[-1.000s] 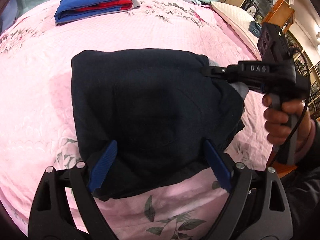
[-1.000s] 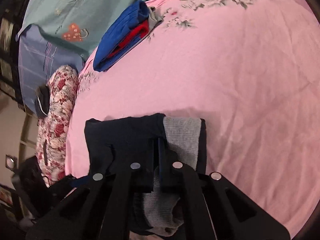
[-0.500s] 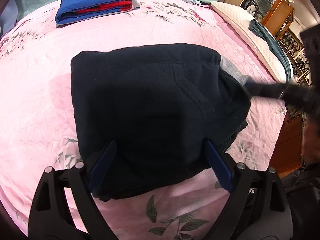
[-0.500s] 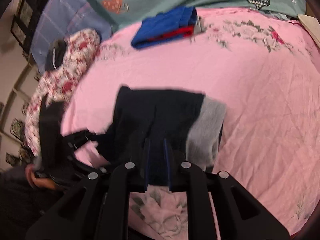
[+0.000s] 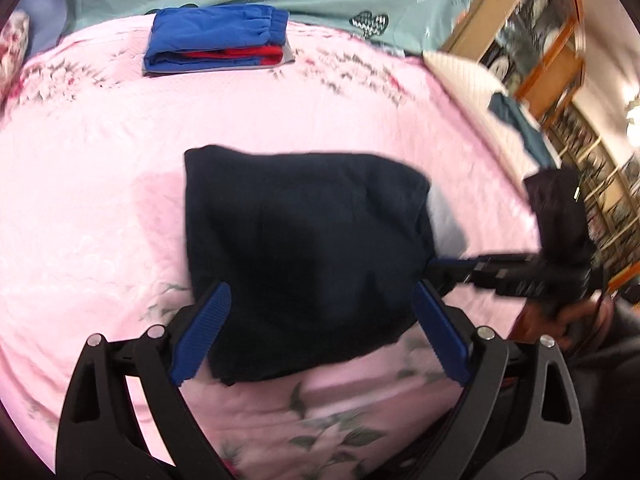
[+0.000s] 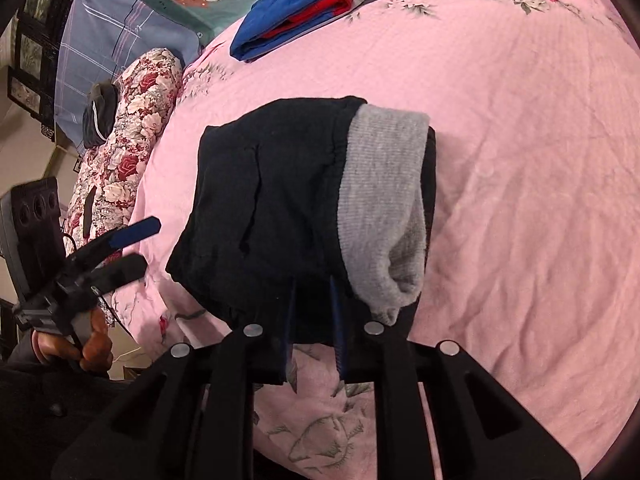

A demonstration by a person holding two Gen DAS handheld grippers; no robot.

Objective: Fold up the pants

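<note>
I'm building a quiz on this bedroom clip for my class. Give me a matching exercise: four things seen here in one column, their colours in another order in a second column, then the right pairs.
Things:
1. folded pants
2. waistband of the folded pants
3. bedspread
4. top garment of the far stack

Colours:
A. pink with flowers
B. bright blue
C. dark navy, nearly black
D. grey

Pairs: 1-C, 2-D, 3-A, 4-B
</note>
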